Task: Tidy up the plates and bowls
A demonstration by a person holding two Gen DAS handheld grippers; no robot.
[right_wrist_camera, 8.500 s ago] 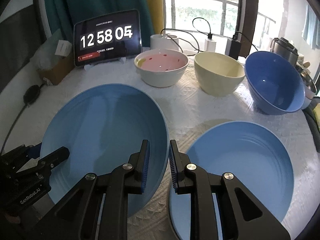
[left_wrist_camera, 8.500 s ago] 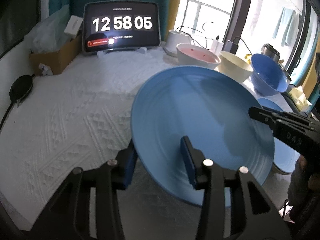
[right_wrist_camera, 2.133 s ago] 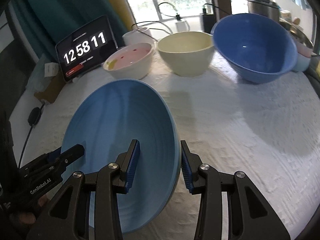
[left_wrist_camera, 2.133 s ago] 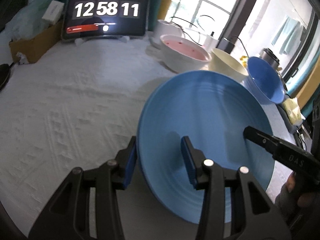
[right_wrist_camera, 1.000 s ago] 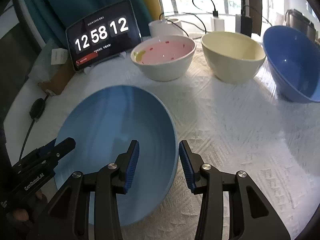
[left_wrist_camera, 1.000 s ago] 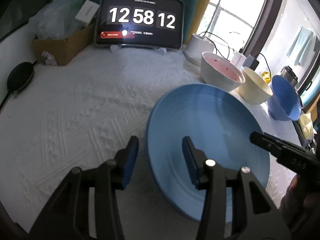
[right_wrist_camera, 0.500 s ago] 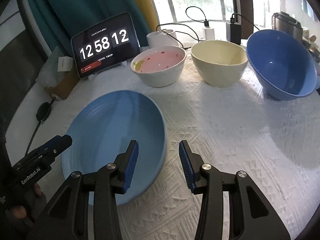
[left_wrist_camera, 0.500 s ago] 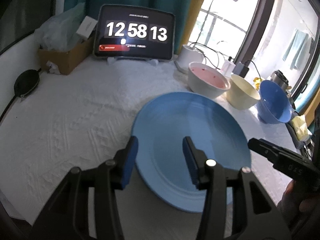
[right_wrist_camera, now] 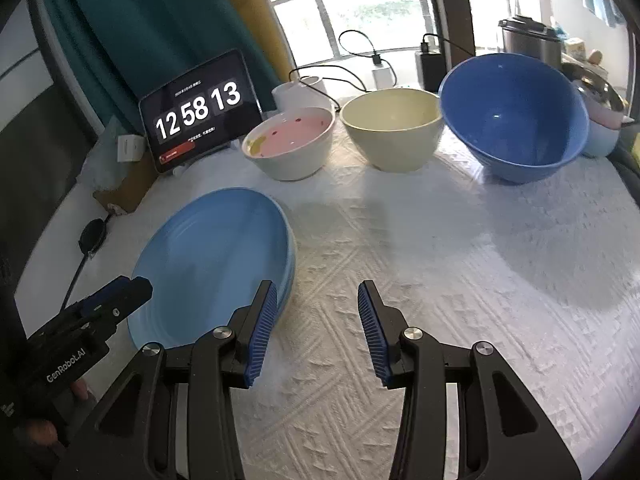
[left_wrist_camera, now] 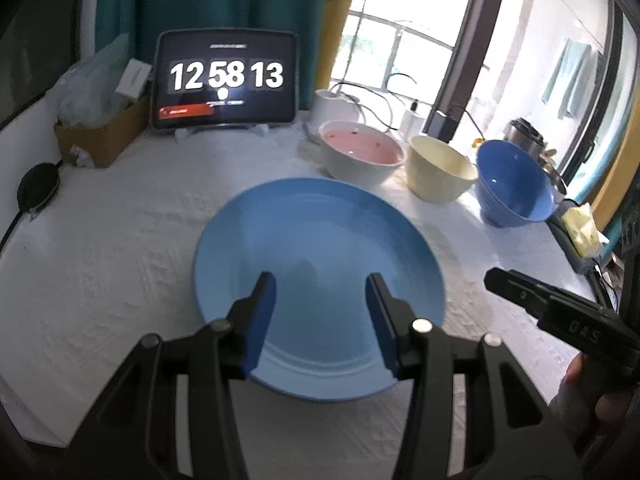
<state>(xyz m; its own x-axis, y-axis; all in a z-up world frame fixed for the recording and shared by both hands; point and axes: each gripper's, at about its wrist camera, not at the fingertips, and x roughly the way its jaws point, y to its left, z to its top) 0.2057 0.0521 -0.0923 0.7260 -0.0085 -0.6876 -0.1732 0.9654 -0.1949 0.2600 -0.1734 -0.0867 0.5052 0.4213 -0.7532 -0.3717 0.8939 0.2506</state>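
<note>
Revealing two stacked round blue plates [right_wrist_camera: 212,264], only the right view shows both rims; left gripper [left_wrist_camera: 320,312] and right gripper [right_wrist_camera: 316,320], earlier straddling the rim, now hover spread and empty.

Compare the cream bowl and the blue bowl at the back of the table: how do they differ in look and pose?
The cream bowl is pale yellow inside and out, while the blue bowl is a strong blue. The cream bowl looks smaller and stands upright; the blue bowl looks wider and tilts, with its opening turned toward the camera. The cream bowl is in the middle of the row; the blue bowl is at its right end. Both look empty and rest on the white tablecloth.
</note>
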